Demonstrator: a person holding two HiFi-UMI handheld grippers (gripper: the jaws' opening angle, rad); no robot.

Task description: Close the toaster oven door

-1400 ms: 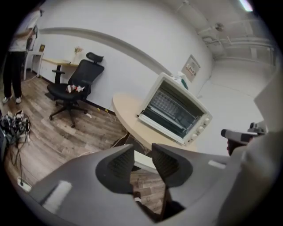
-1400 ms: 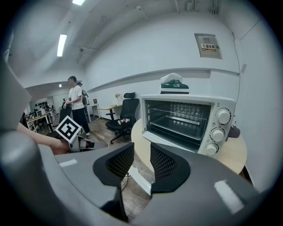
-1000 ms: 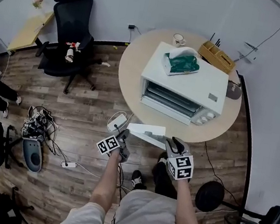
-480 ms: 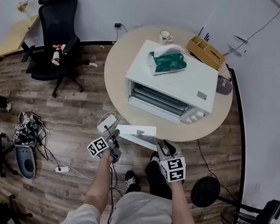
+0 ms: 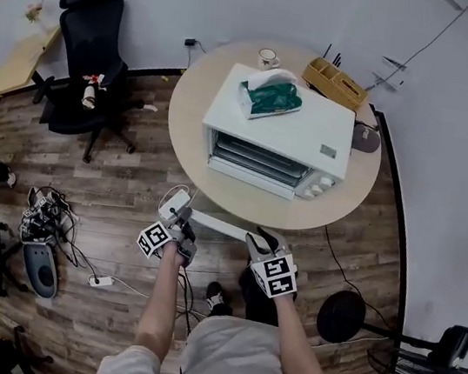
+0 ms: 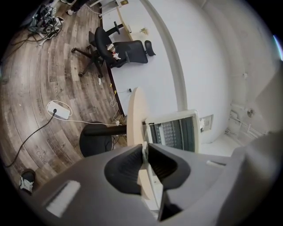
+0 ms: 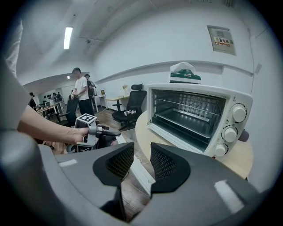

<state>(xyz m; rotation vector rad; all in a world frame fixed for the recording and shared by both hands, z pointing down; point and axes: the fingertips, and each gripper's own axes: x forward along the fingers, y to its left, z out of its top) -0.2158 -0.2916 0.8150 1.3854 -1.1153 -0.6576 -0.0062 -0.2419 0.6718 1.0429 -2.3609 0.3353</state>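
Note:
A white toaster oven [image 5: 287, 129] stands on a round beige table [image 5: 194, 105] with its dark opening uncovered toward me. Its wire racks show in the right gripper view [image 7: 194, 110]. A long white flat panel [image 5: 221, 224] hangs level just in front of the table's near edge, apart from the oven. I cannot tell whether it is the door. My left gripper [image 5: 183, 216] is shut on the panel's left end, a thin white edge pinched between its fingers [image 6: 144, 154]. My right gripper [image 5: 259, 237] is at the panel's right end, open, with the panel [image 7: 139, 174] running below the gap.
A green tissue box [image 5: 269, 95] lies on the oven. A cup [image 5: 268, 56] and a wooden organiser [image 5: 339, 82] sit at the table's back. A black office chair [image 5: 95, 36], floor cables [image 5: 38, 226] and a round black stand base [image 5: 341, 316] surround me. People [image 7: 82, 95] stand far left.
The head view has shifted, so the table and oven sit further left and higher. Both grippers and the white panel keep the same places relative to each other and to the table edge.

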